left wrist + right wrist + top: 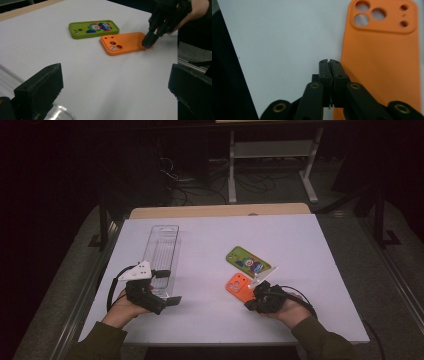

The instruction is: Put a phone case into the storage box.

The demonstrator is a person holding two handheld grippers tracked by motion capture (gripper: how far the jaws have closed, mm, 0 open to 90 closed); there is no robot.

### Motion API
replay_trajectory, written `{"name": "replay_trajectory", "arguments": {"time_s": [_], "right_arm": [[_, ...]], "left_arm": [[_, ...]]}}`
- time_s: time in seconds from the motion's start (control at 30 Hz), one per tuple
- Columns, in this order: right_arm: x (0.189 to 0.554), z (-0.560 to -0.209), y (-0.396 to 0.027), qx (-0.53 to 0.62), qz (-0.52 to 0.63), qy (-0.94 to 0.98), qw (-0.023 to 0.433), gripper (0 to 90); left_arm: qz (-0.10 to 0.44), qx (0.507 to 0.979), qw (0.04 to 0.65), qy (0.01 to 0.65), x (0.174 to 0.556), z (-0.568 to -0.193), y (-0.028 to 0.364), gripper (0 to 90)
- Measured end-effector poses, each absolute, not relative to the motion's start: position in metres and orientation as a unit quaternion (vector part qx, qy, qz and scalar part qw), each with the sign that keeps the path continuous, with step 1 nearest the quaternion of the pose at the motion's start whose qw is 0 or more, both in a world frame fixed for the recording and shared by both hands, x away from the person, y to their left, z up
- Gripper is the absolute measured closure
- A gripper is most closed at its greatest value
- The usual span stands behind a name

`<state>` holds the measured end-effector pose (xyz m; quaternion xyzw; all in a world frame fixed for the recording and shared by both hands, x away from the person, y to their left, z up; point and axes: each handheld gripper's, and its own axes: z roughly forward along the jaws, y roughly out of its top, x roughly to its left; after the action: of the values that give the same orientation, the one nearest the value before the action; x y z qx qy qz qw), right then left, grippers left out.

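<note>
Orange phone case (382,62) flat on the white table (210,315), camera end toward the green case (247,261); likely light, thin, flexible, somewhat grippy. Best pinched across a long rim, lifting one edge first. Right gripper (329,61) pressed together, empty, at the case's near edge; left gripper (113,82) spread wide, well apart.

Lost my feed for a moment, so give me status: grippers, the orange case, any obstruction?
Right gripper shut, empty, tips at orange case edge. Left gripper open, idle. Green case lies just beyond, apart.
</note>
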<state>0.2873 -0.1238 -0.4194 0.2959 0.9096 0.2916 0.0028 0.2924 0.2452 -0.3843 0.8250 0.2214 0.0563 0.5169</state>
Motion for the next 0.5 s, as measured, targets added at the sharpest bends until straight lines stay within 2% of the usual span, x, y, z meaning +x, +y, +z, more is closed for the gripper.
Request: {"name": "replay_trajectory", "arguments": {"time_s": [0.13,0.27,0.3,0.33,0.37,0.4,0.5], "right_arm": [[0.294,-0.404,-0.134,0.306,0.312,0.899,0.018,73.4],[0.301,-0.398,-0.143,0.319,0.319,0.892,0.024,64.4],[0.301,-0.398,-0.143,0.319,0.319,0.892,0.024,64.4],[0.305,-0.396,-0.148,0.328,0.321,0.888,0.024,60.2],[0.305,-0.396,-0.148,0.328,0.321,0.888,0.024,60.2],[0.308,-0.395,-0.151,0.332,0.322,0.886,0.026,54.0],[0.311,-0.394,-0.154,0.335,0.323,0.885,0.027,50.3]], "left_arm": [[0.046,0.832,0.510,0.213,0.289,-0.385,0.233,0.0],[0.039,0.835,0.508,0.208,0.287,-0.387,0.225,0.0],[0.039,0.835,0.508,0.208,0.287,-0.387,0.225,0.0],[0.037,0.838,0.505,0.202,0.287,-0.388,0.219,0.0],[0.037,0.838,0.505,0.202,0.287,-0.388,0.219,0.0],[0.030,0.840,0.503,0.199,0.286,-0.390,0.214,0.0],[0.027,0.844,0.500,0.193,0.285,-0.391,0.207,0.0]]}}
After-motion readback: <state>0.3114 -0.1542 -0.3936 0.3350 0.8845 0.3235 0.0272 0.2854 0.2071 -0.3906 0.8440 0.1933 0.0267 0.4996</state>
